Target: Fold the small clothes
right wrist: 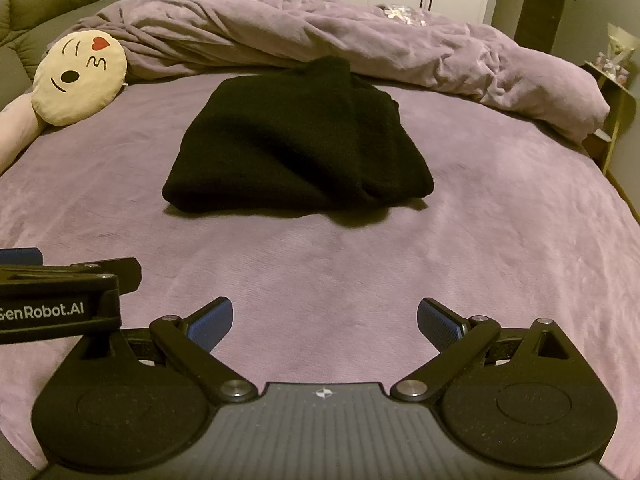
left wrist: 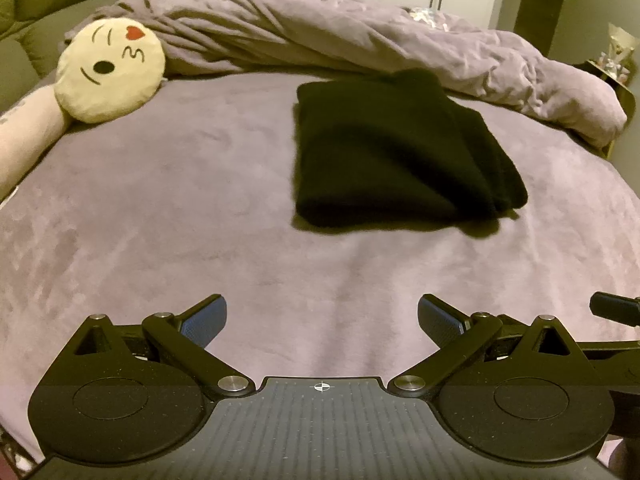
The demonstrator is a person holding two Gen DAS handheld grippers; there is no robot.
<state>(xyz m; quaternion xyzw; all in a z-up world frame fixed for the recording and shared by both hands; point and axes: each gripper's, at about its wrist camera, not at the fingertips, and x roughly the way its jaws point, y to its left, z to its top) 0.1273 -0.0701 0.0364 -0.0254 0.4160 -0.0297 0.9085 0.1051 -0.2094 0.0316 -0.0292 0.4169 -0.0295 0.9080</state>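
A black knit garment [left wrist: 396, 152] lies folded into a thick rectangle on the purple bed cover [left wrist: 200, 220]; it also shows in the right wrist view [right wrist: 296, 144]. My left gripper [left wrist: 322, 320] is open and empty, well short of the garment and to its left. My right gripper [right wrist: 325, 322] is open and empty, held back from the garment's near edge. The left gripper's body [right wrist: 60, 300] shows at the left of the right wrist view. A part of the right gripper [left wrist: 614, 308] shows at the right edge of the left wrist view.
A cream emoji cushion [left wrist: 110, 72] lies at the far left on a pale bolster [left wrist: 24, 140]. A bunched purple duvet [left wrist: 360, 36] runs along the far side. A green sofa [left wrist: 36, 4] stands at the back left, a small side table [right wrist: 612, 80] at the right.
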